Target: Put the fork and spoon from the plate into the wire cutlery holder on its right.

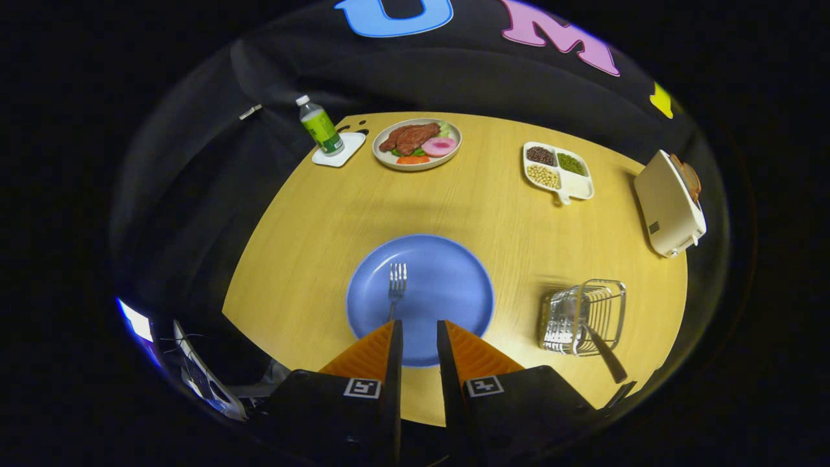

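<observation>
The claw [419, 334] hangs above the near edge of the blue plate [447, 285], with its two fingers [373, 353] set to a narrow gap and nothing between them. It holds no object at this moment. The fork [396, 285] lies on the plate just ahead of the left finger, its prongs pointing away from the claw and its handle running back under that finger's tip, so the handle end is partly hidden. The fork is therefore a little to the left of the gap, not centred in it, and the claw probably needs a small shift to that side before it closes.

To the right of the plate stands the wire holder [583, 316] on the table [311, 227]. A dark handle [606, 355] leans out of the holder toward the claw; it seems to be the spoon, already put in, though its head cannot be seen clearly through the wires. If so, only the fork remains.

Far beyond the plate are a dish of food [416, 144], a bottle [320, 126], a tray of beans [557, 171] and a toaster [668, 204], all well apart from the work.
</observation>
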{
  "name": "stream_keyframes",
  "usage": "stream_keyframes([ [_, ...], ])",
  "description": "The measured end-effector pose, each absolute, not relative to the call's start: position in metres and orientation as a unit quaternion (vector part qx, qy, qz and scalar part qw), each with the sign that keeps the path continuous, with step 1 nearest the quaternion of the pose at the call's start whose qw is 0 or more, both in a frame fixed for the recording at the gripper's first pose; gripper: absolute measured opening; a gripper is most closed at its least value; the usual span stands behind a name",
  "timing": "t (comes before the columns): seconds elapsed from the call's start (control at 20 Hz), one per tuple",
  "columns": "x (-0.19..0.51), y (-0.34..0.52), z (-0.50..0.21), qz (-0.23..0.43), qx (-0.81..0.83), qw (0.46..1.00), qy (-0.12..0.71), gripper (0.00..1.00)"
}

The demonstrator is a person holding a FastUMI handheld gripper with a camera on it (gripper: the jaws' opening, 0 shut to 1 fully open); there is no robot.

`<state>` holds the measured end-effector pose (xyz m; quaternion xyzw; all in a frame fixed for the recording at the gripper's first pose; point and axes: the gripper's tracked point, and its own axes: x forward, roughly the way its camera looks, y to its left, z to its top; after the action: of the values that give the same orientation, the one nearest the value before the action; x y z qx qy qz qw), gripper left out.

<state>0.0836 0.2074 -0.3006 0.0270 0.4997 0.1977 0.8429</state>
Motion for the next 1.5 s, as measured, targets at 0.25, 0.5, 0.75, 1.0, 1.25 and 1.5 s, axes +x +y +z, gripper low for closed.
stream_keyframes([
  [0.25,0.077,0.24,-0.352,0.189,0.012,0.821,0.538,0.33],
  [0.5,0.079,0.25,-0.395,0.161,0.02,0.808,0.566,0.33],
  [0.75,0.082,0.255,-0.415,0.153,0.005,0.801,0.578,0.33],
  [1.0,0.081,0.26,-0.4,0.187,0.036,0.792,0.581,0.08],
  [1.25,0.088,0.244,-0.36,0.201,0.067,0.806,0.553,0.08],
  [1.5,0.095,0.206,-0.309,0.205,0.099,0.82,0.524,0.08],
])
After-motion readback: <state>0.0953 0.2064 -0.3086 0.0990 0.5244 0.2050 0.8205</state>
